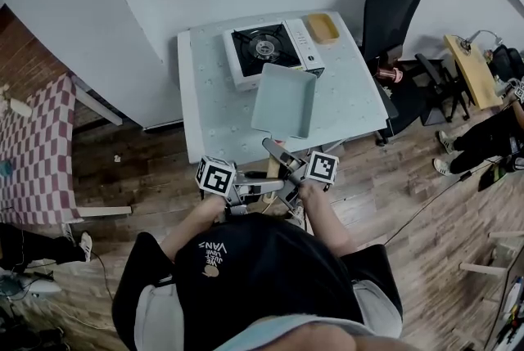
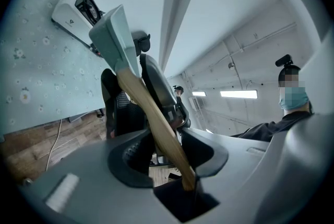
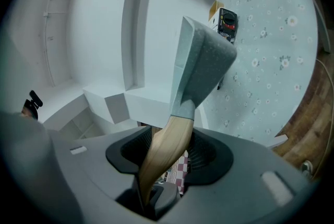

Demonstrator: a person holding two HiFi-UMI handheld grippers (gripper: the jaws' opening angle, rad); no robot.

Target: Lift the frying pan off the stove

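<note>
Both grippers are closed on one wooden handle (image 3: 168, 139): the left gripper (image 2: 166, 151) and the right gripper (image 3: 169, 154) each press it between their jaws. The handle goes up into the pan (image 1: 284, 100), which is square, pale green, with low walls and a speckled outside. The pan is held off the stove (image 1: 266, 47), tilted, over the middle of the desk (image 1: 352, 96) toward its near edge. From the head view most of the handle is hidden between the grippers. The stove stands at the far edge.
</note>
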